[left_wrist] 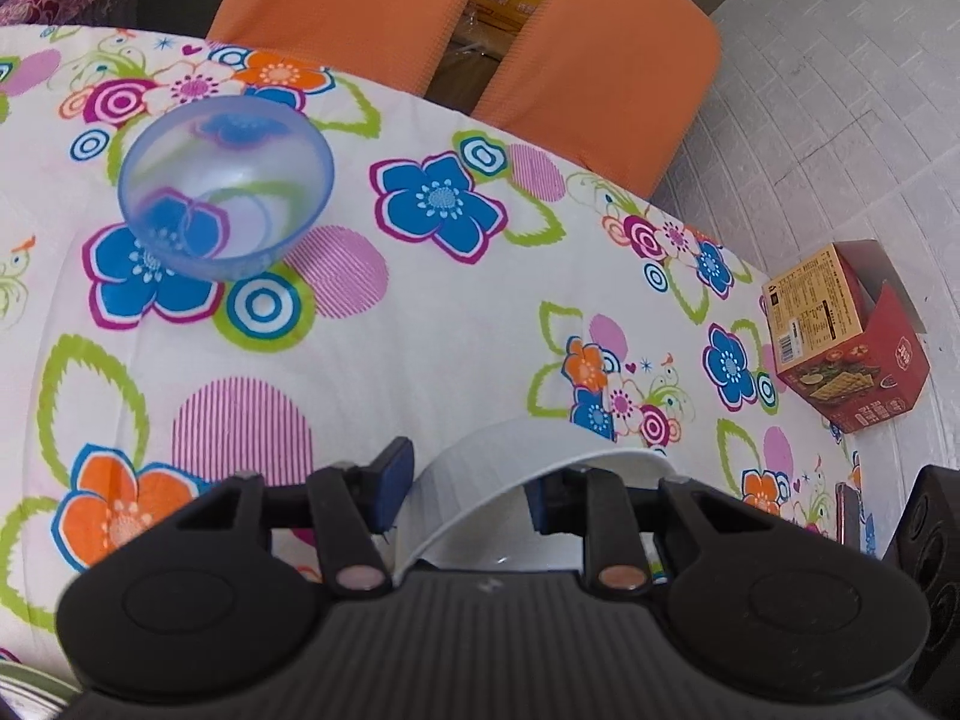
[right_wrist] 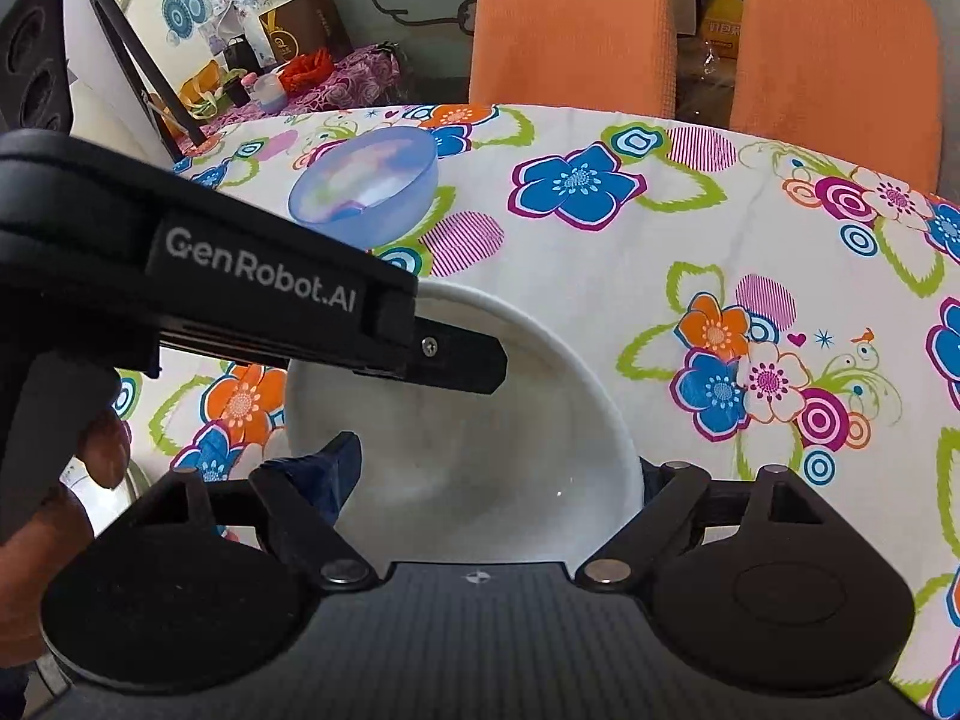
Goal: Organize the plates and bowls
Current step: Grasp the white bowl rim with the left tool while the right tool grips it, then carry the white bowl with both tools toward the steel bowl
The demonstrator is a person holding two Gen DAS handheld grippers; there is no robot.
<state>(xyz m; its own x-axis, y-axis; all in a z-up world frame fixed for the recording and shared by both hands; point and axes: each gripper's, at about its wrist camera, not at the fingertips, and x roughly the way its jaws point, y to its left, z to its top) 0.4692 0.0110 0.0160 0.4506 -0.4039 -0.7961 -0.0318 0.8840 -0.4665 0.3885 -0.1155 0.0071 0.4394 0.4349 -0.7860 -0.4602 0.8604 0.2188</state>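
A white bowl [right_wrist: 480,462] sits on the floral tablecloth [right_wrist: 660,276], near the front. My left gripper [left_wrist: 465,489] reaches in from the left and is shut on its rim [left_wrist: 540,444], one pad outside the wall and one inside. In the right wrist view the left gripper [right_wrist: 468,360] crosses above the bowl's far-left side. My right gripper [right_wrist: 492,474] is open, its fingers spread wide on either side of the white bowl's near part. A translucent blue bowl [left_wrist: 225,192] stands alone farther back on the left, also visible as the blue bowl [right_wrist: 366,180] in the right wrist view.
Two orange chairs [right_wrist: 570,24] stand against the table's far edge. A red carton [left_wrist: 840,342] lies on the floor past the table's right side. A hand [right_wrist: 102,444] holds the left gripper's handle. Cluttered shelves fill the back left.
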